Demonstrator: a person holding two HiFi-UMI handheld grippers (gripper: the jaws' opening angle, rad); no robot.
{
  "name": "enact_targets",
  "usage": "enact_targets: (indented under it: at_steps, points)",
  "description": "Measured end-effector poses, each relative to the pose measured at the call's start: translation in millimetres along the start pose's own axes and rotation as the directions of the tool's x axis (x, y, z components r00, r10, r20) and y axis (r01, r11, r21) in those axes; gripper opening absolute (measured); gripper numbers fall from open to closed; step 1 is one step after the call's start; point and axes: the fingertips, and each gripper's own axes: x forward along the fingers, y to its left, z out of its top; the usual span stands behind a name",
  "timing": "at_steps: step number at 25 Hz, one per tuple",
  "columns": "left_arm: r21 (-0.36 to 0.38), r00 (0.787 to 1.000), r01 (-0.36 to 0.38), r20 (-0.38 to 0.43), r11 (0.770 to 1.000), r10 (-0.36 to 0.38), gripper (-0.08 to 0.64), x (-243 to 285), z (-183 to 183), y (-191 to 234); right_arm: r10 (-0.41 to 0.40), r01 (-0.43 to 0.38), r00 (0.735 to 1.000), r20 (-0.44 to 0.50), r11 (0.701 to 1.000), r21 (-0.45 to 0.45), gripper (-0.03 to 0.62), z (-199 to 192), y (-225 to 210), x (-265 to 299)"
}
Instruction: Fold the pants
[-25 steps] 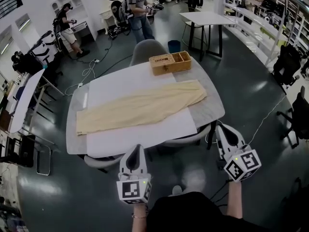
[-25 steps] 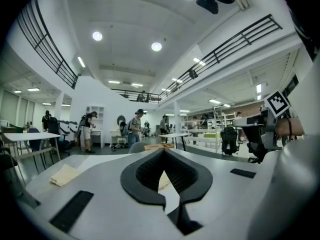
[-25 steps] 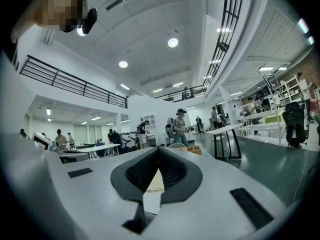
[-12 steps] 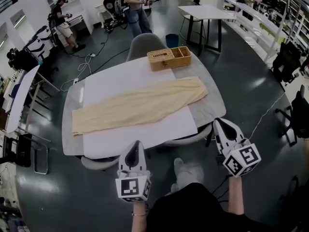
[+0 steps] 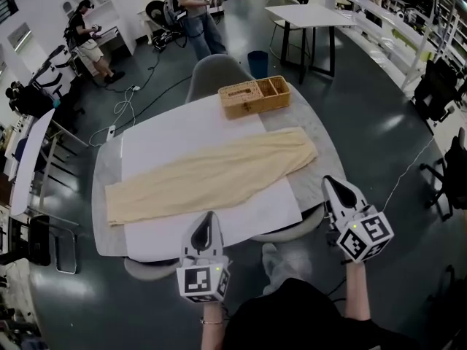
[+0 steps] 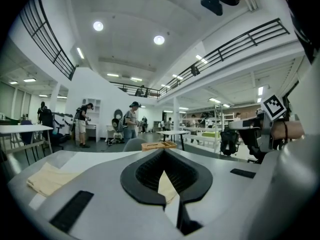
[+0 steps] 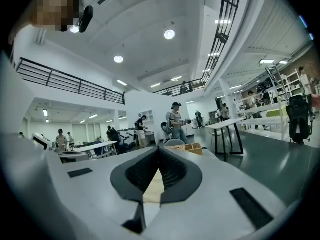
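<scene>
Only square black-and-white markers show as print; the wicker box's (image 5: 255, 97) label is unreadable. The left hand-held gripper (image 5: 207, 217) and right hand-held gripper (image 5: 330, 183) point level toward the bench (image 5: 321, 152), jaws together, empty. The cream pants (image 5: 211, 173) lie flat across it.

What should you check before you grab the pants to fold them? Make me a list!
1. Pants flat on the white sheet: ok.
2. Basket apart from the pants: ok.
3. Left hand-held gripper open to grab: not ok, jaws together.
4. Right hand-held gripper open to grab: not ok, jaws together.
5. Both at the cloth: not ok, they hover short of it.
6. Anything hidden under the pants: cannot tell.
</scene>
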Motion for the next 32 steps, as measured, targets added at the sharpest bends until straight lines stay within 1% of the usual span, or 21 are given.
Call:
enact_targets:
  at_steps: [7, 14, 20, 24, 27, 29, 32]
  points:
    - [-0.009, 1.0, 0.012, -0.025, 1.0, -0.012, 0.014, 47, 3, 6, -0.012, 0.012, 0.999, -0.037, 1.0, 0.008, 0.014, 2, -32, 43]
    - [-0.012, 0.999, 0.005, -0.048, 1.0, -0.005, 0.014, 81, 7, 12, -0.027, 0.029, 0.999, -0.04, 0.999, 0.041, 0.014, 4, -59, 83]
    - [-0.011, 0.997, 0.008, -0.077, 1.0, -0.009, 0.014, 108, -2, 14, -0.003, 0.008, 0.998, -0.057, 0.997, 0.082, 0.014, -3, -79, 111]
    - [-0.015, 0.995, 0.021, -0.092, 1.0, -0.022, 0.014, 128, -8, 18, 0.012, -0.002, 0.994, -0.112, 0.996, 0.092, 0.014, -12, -97, 131]
    - [-0.023, 0.993, 0.032, -0.117, 0.999, -0.035, 0.014, 144, -16, 20, 0.003, 0.012, 0.986, -0.167, 0.996, 0.088, 0.014, -26, -111, 146]
    - [-0.027, 0.989, 0.044, -0.137, 0.999, -0.047, 0.014, 154, -21, 21, 0.001, 0.018, 0.978, -0.209, 0.996, 0.088, 0.014, -38, -119, 155]
    - [-0.033, 0.983, 0.064, -0.172, 0.997, -0.068, 0.014, 166, -34, 23, -0.008, 0.035, 0.959, -0.282, 0.995, 0.091, 0.014, -59, -127, 164]
